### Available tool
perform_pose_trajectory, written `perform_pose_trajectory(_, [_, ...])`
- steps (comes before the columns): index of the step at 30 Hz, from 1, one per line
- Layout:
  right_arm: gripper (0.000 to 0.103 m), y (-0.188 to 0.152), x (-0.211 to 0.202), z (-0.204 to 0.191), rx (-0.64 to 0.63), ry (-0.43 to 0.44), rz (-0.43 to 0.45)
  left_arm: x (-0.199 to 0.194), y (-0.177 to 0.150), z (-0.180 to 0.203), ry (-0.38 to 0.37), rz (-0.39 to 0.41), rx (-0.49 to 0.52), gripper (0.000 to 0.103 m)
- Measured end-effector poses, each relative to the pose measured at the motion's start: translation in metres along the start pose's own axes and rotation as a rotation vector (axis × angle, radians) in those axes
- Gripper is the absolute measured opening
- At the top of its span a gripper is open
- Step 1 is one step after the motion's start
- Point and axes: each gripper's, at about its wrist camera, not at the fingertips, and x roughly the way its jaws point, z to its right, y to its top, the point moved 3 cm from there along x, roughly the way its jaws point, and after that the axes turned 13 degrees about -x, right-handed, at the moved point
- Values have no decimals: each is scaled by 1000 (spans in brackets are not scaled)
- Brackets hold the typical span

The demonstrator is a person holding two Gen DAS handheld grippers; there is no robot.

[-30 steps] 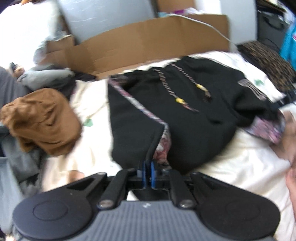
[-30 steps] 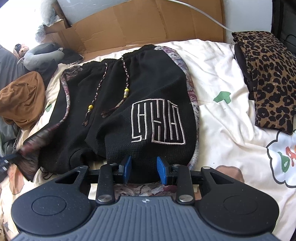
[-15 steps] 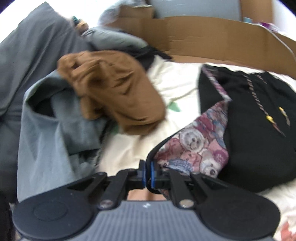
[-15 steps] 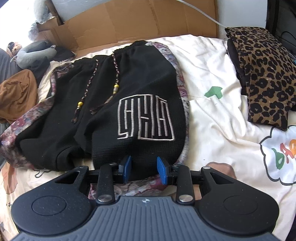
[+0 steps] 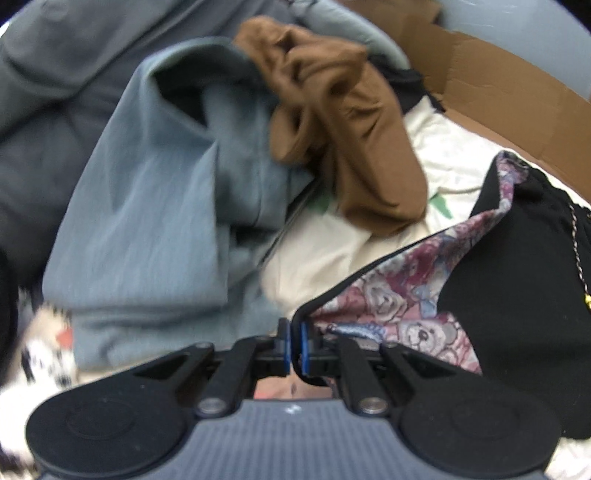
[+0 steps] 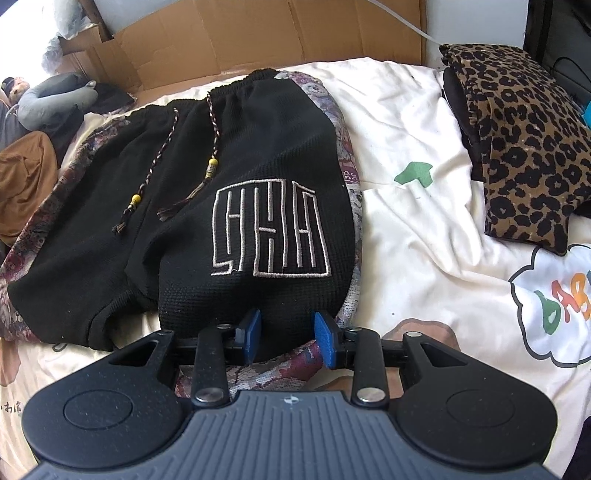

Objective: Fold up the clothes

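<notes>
**Now spread wide: the shorts' left leg is pulled out flat**

Now the black shorts lie across the cream bed sheet, waistband toward the cardboard. A second ago the left leg was lifted and doubled over the middle; since then its hem, with the teddy-bear printed side panel, has been drawn outward toward the pile of brown and grey-blue clothes. That opens the garment out, which I take as squaring it up before a fold.

The left gripper points steeply down, fingers clamped together on the black hem edge. The right gripper has hardly moved: it tilts down at the right leg's hem, fingers apart, astride the fabric without visibly pinching it.
</notes>
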Motion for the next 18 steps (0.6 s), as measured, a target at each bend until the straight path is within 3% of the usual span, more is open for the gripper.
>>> perform_pose_trajectory(15, [39, -7, 4, 9, 19, -3, -20, 32, -16, -13, 68, -123, -77, 6])
perform_pose_trajectory(18, [39, -9, 2, 16, 41, -6, -12, 25, -15, -12, 67, -118, -54, 10])
